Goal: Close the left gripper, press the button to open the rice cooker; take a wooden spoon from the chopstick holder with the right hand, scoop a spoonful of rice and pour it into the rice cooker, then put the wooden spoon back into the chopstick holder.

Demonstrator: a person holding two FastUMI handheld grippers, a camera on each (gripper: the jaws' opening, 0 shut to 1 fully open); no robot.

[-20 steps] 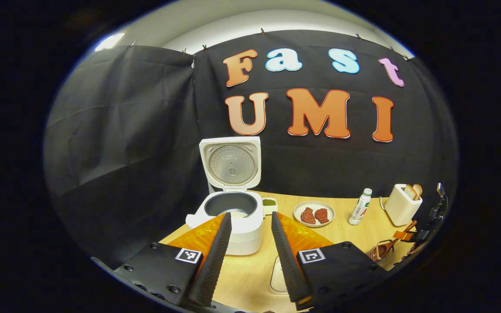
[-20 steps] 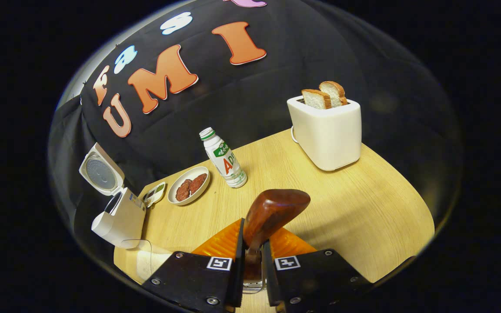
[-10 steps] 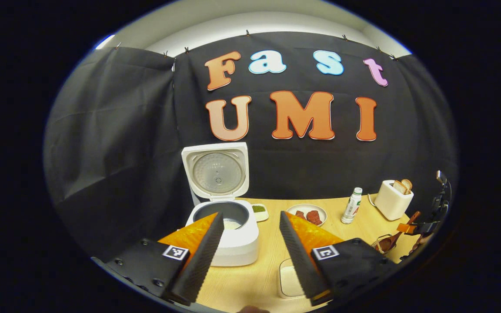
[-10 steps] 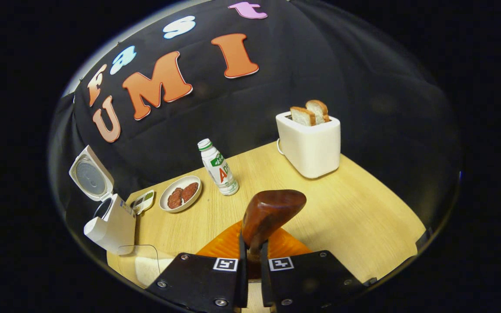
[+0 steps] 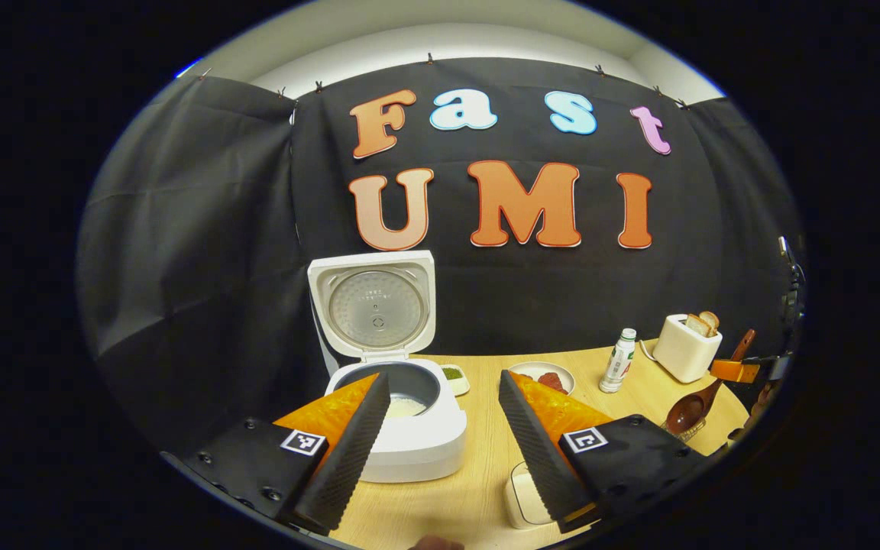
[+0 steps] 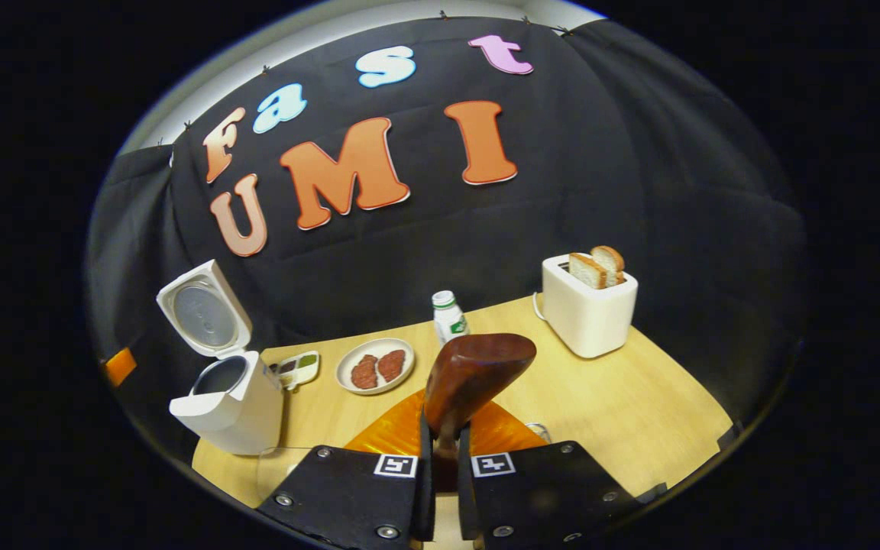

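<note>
I had the left gripper [image 5: 440,428] low in the left gripper view, its fingers spread wide apart and holding nothing. Between them, at lower centre, stood the rice cooker [image 5: 402,428] on the tabletop [image 5: 478,489], its lid [image 5: 373,304] tipped up and back, with a pale patch of rice showing in the dark pot. At the bottom of that frame, beside my right finger, sat a clear container [image 5: 522,500] of rice.

In the right gripper view, the right gripper [image 6: 440,458] sat at bottom centre with its fingers pressed together on the handle of the wooden spoon [image 6: 470,374], the bowl sticking up above them. At the right edge of the left gripper view I could see the same spoon slanting down, its bowl at a wire chopstick holder [image 5: 683,429]; whether it touched the holder I could not tell.

Behind the spoon stood a bottle [image 6: 449,316], a plate [image 6: 376,365] of meat to its left, and a toaster [image 6: 588,312] holding two bread slices at right.
</note>
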